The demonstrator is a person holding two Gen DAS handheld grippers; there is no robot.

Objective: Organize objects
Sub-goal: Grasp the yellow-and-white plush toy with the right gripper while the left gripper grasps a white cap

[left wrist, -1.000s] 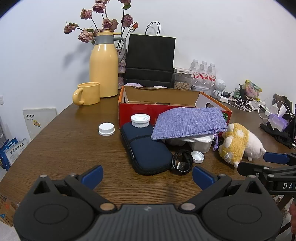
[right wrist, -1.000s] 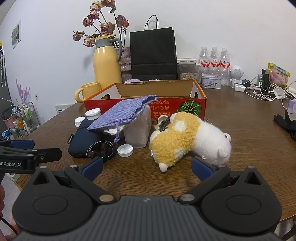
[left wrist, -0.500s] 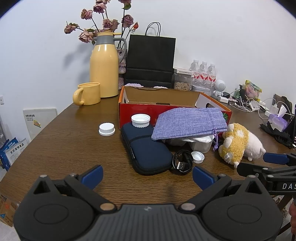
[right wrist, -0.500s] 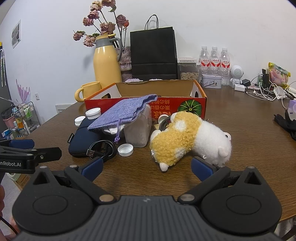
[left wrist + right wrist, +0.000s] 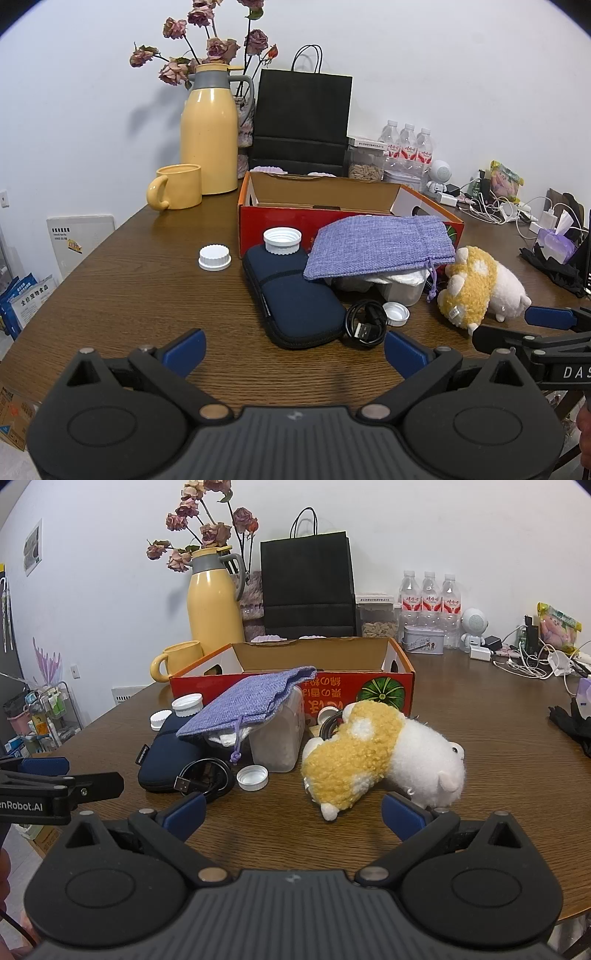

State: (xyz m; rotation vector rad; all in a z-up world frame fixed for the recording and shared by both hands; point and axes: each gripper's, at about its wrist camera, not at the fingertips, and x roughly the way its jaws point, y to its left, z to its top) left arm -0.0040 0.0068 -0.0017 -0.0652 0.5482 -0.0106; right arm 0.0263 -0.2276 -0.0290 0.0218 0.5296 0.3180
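I hold two claws low over a round, dark wood-grain desk (image 5: 110,295). My left claw (image 5: 293,350) is spread wide with nothing between its blue pads, and my right claw (image 5: 291,814) is just as wide and holds nothing either.

Ahead of the left claw lies a navy fabric pouch (image 5: 295,299), oblong with rounded ends, its long axis running away from me towards an open cardboard box (image 5: 314,218) with a red printed outside and plain brown inside. A white ribbed bottle cap (image 5: 282,240) sits on the pouch's far end, open side up. A second white cap (image 5: 214,257) rests on the bare desk, well to the pouch's left. A flat lavender woven drawstring bag (image 5: 380,245) drapes over a frosted plastic container (image 5: 277,744), its drawstring end hanging on the right. Beside the pouch's near end is a coiled black USB cable (image 5: 365,326), with a small white cap (image 5: 396,314) touching it or just beside it; I cannot tell which.

Close in front of the right claw lies a fluffy plush toy (image 5: 384,755), yellow curly pile on one half and white on the other, tipped on its side with its long axis running left to right.
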